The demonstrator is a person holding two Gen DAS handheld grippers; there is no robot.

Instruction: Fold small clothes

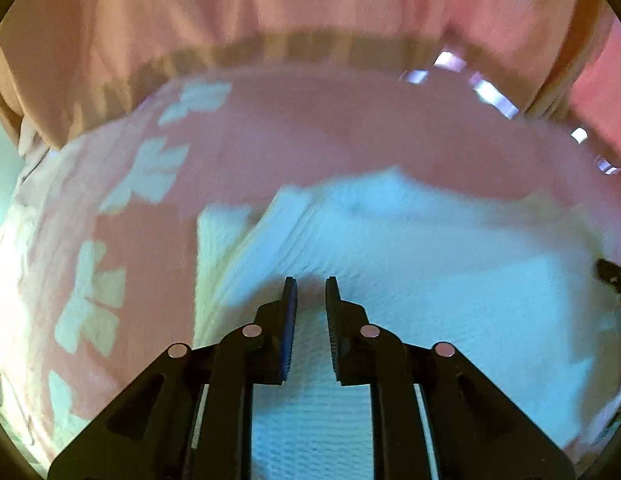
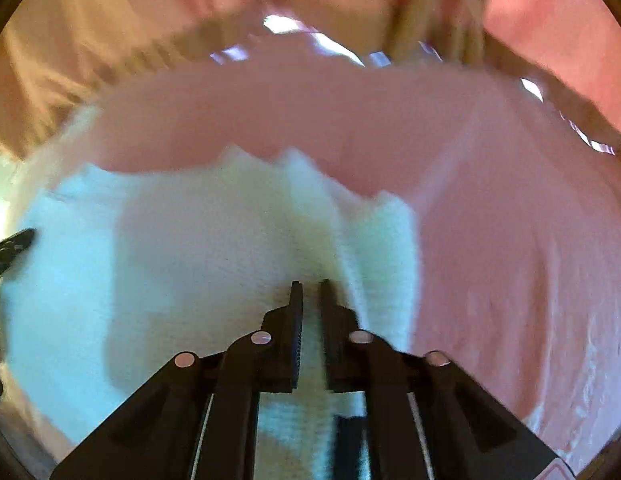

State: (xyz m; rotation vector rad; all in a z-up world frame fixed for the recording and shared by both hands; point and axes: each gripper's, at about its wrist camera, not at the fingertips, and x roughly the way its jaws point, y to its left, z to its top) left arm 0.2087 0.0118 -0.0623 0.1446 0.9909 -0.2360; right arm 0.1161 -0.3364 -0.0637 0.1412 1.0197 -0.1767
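Left wrist view: the left gripper [image 1: 311, 280] points down at a white waffle-knit cloth [image 1: 430, 280] that lies on a pink bed cover [image 1: 310, 128].
Left gripper: its two black fingers stand a small way apart. The white cloth bunches up between the tips, but the picture does not show if the pads press on it, so a grip cannot be told.
Where the cloth is, left view: right under and in front of the left gripper, spreading out to the right side of the picture. A folded edge rises just ahead of the tips.
Bed cover, left view: pink, with pale flower shapes [image 1: 150, 172] on the left side.
Other tool, left view: the dark tip of the right gripper [image 1: 614, 280] pokes in at the right edge, on the cloth.
Right wrist view: the right gripper [image 2: 311, 284] points down at the same white waffle-knit cloth [image 2: 190, 260].
Right gripper: its fingers are pinched nearly together, with a strip of the white cloth caught between them.
Where the cloth is, right view: under the gripper and out to the left, with a fold standing up just right of the tips. Pink bed cover [image 2: 510, 240] lies to the right.
Other tool, right view: the left gripper [image 2: 14, 244] shows at the left edge.
Sharpness: both pictures are blurry.
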